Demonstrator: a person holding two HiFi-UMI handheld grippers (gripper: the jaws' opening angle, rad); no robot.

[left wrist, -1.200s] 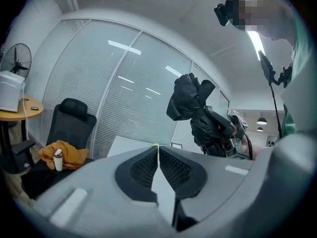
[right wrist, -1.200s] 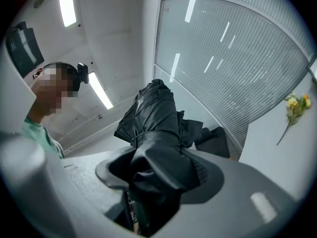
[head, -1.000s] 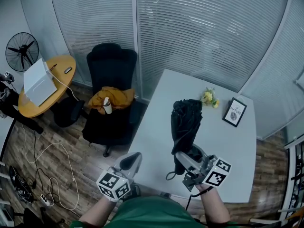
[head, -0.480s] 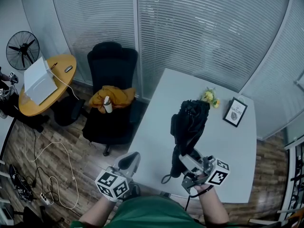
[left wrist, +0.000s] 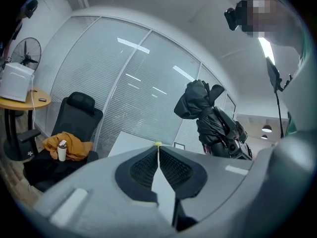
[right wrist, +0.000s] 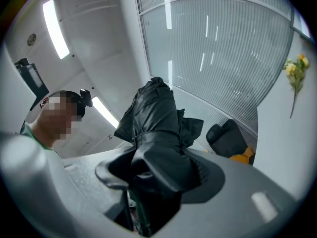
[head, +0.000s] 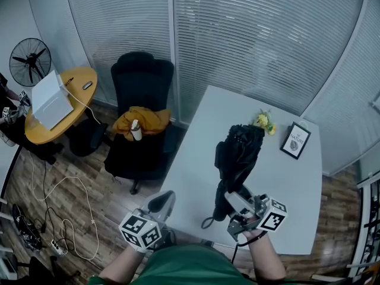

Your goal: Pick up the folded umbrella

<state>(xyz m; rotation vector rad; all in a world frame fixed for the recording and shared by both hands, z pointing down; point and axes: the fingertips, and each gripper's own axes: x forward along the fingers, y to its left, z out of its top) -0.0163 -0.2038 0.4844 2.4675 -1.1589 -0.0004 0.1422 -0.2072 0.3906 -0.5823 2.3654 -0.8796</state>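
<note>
The folded black umbrella [head: 236, 156] is lifted off the white table [head: 196, 159] and tilts up and away, its wrist loop dangling at the handle end. My right gripper [head: 233, 202] is shut on its lower part; in the right gripper view the umbrella [right wrist: 156, 133] fills the space between the jaws and rises toward the ceiling. It also shows held aloft at the right of the left gripper view, umbrella [left wrist: 205, 115]. My left gripper [head: 161, 203] hangs off the table's near left edge, its pads [left wrist: 171, 168] closed together on nothing.
A small yellow flower sprig [head: 263, 122] and a framed picture [head: 295, 141] lie on the table's far right. A black office chair [head: 141, 117] with an orange cloth and a bottle stands left of the table. A round wooden table [head: 59, 103], a fan and floor cables are farther left.
The umbrella has come up from lying on the table to a raised tilt, its far end moving up and to the right. The left gripper has stayed put.
</note>
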